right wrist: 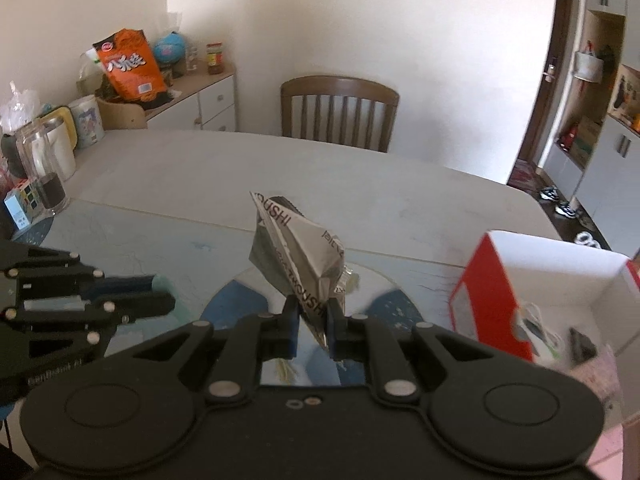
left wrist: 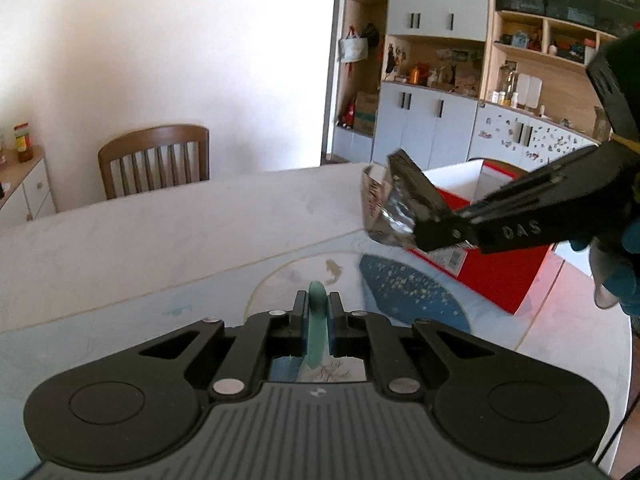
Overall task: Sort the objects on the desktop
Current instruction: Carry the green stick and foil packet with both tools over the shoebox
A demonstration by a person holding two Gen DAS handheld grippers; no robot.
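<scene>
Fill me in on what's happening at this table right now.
A person is sorting things off the table with a pair of tongs in each hand. The right tongs are shut on a crumpled silver wrapper, held up in the air left of the open red box, which already has a few items inside. The left tongs are shut on a slim teal object, lifted just above the mat.
</scene>
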